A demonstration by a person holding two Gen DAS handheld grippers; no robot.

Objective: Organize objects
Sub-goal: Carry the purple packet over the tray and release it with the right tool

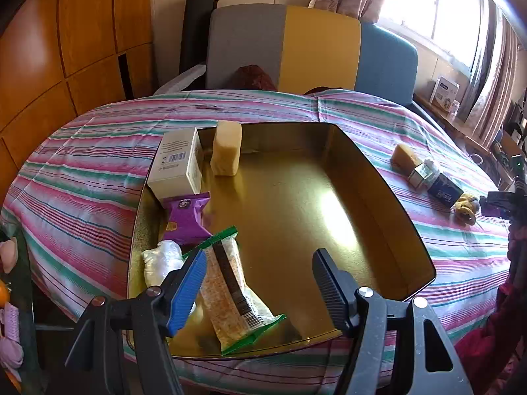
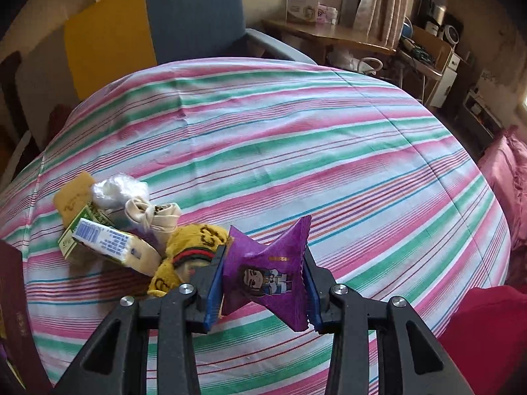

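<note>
Pinching a purple snack packet (image 2: 268, 271) across its middle, the right gripper (image 2: 263, 276) holds it above the striped tablecloth (image 2: 329, 151); light and crinkly, it could slip. The left gripper (image 1: 260, 283) hangs empty, jaws apart, over the gold tin (image 1: 378, 177).

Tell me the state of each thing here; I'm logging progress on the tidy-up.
Gold tin: open, partly filled.
White box: in the tin, leaning on its left wall.
Yellow sponge block: upright in the tin.
Green-edged packet: lying in the tin.
Purple packet: pinched, lifted off the cloth.
Right gripper: shut on it.
Left gripper: open, empty.
Pile on the cloth: unsorted.
</note>
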